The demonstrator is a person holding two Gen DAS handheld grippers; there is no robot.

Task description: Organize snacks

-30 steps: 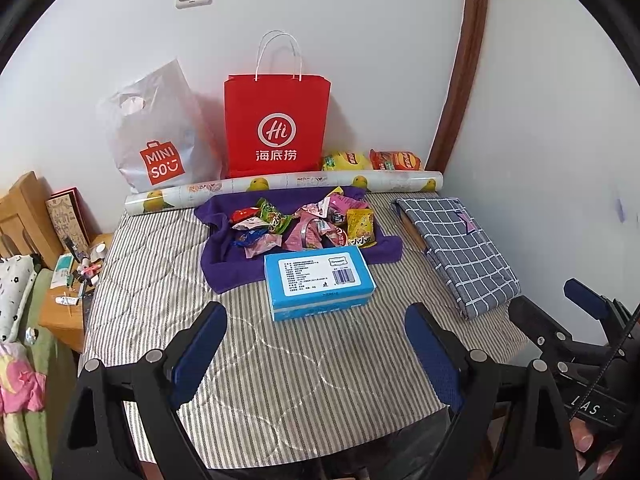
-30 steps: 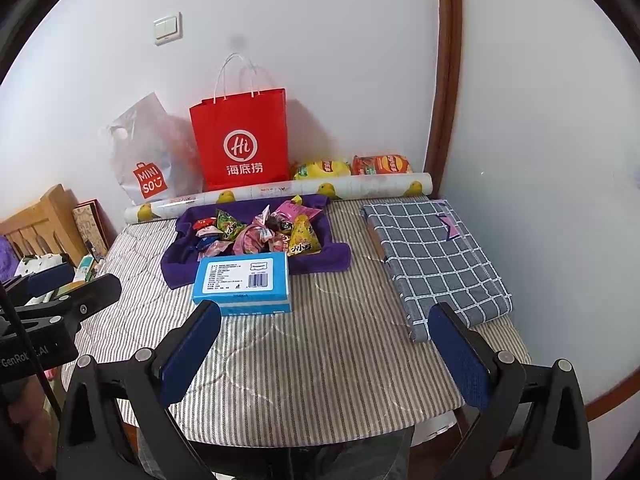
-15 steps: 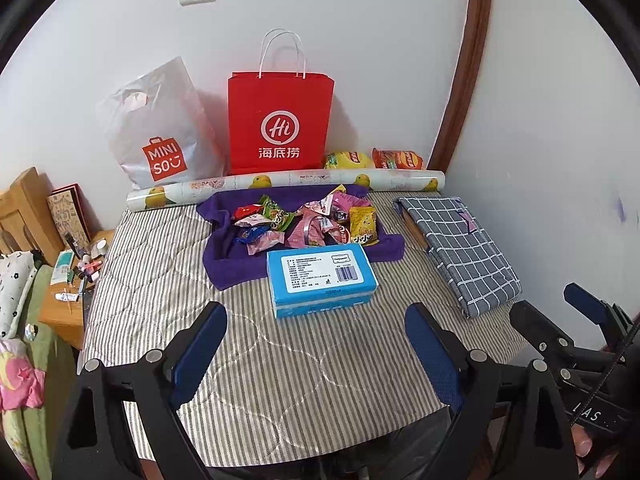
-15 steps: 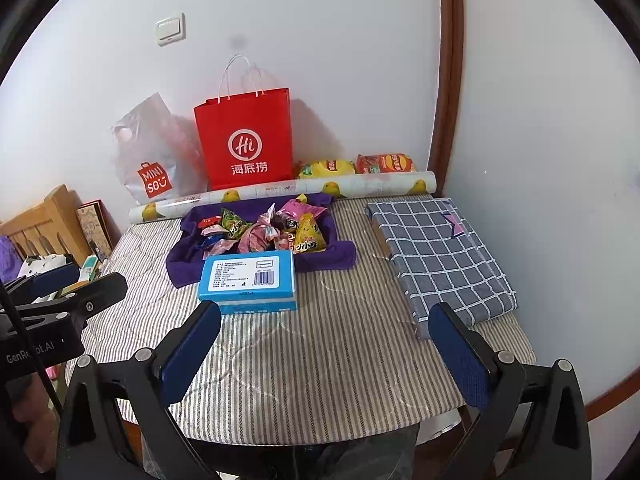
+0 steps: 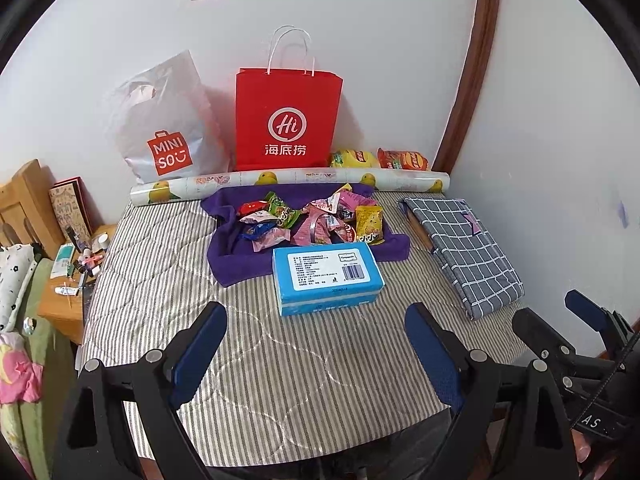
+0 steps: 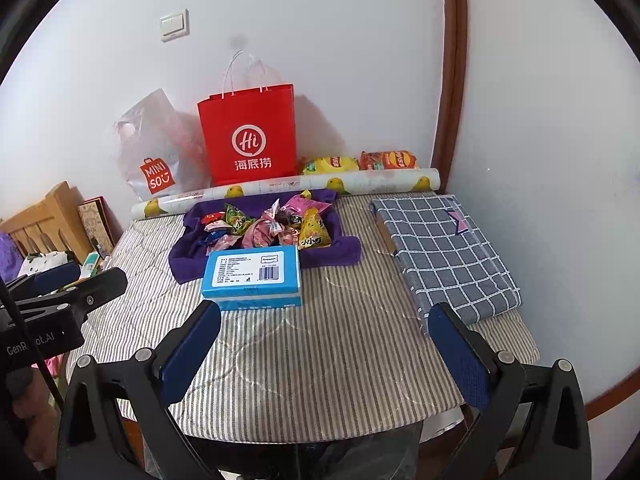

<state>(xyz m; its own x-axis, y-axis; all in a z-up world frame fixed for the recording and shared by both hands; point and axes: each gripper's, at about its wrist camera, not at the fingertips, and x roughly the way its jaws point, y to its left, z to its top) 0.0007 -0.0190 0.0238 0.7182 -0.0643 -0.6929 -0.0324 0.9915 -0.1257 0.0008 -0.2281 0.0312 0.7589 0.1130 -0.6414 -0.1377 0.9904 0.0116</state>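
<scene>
A heap of small snack packets [image 5: 316, 222] [image 6: 272, 226] lies on a purple cloth [image 5: 240, 256] at the back of the striped table [image 5: 168, 264]. A blue box [image 5: 326, 276] [image 6: 252, 276] sits just in front of the cloth. Two chip bags [image 5: 380, 159] [image 6: 360, 162] rest by the wall. My left gripper [image 5: 316, 320] hovers open over the near table, short of the box, with nothing between its fingers. My right gripper [image 6: 325, 312] is open and bare too, to the right of the left one.
A red paper bag [image 5: 288, 120] and a white plastic bag [image 5: 164, 128] stand against the wall behind a printed paper roll [image 5: 288, 179]. A folded checked cloth [image 5: 464, 248] lies on the right. A cluttered wooden stand [image 5: 68, 300] sits left of the table.
Both views have drifted only slightly. Nothing on the table has moved, and both grippers have stayed open.
</scene>
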